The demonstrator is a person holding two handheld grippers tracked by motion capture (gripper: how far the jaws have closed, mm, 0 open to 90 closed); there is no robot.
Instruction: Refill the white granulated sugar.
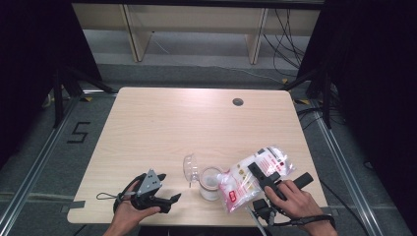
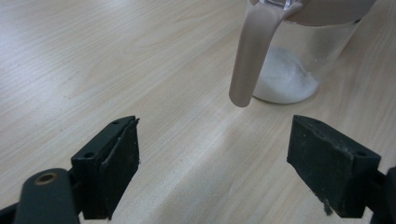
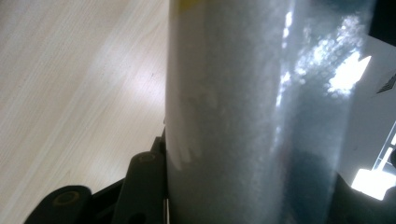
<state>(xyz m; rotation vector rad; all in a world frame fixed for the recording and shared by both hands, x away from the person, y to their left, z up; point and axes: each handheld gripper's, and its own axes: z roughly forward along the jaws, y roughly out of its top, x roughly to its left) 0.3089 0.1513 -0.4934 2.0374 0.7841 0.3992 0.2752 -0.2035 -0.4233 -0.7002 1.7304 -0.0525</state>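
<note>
While clamped in the right tool (image 1: 259, 178), the clear plastic bag of white granules (image 1: 255, 174) is tipped over the clear open-lidded jar (image 1: 210, 184); spillage onto the bench (image 1: 162, 123) is risked through misalignment. The left tool (image 1: 168, 189) is held apart, empty.

The desk (image 1: 162, 123) was pale wood with a fine straight grain and one small dark round hole (image 1: 238, 102) near its far edge. The plastic bag (image 1: 255, 177) was clear, filled with white grains, and carried red and white labels. The jar (image 1: 210, 184) was see-through glass with white powder at the bottom and a beige band at its rim. Both hand-held grippers, left (image 1: 167, 189) and right (image 1: 263, 177), were black; the left bore a grey plate. The floor (image 1: 44, 162) was grey.
</note>
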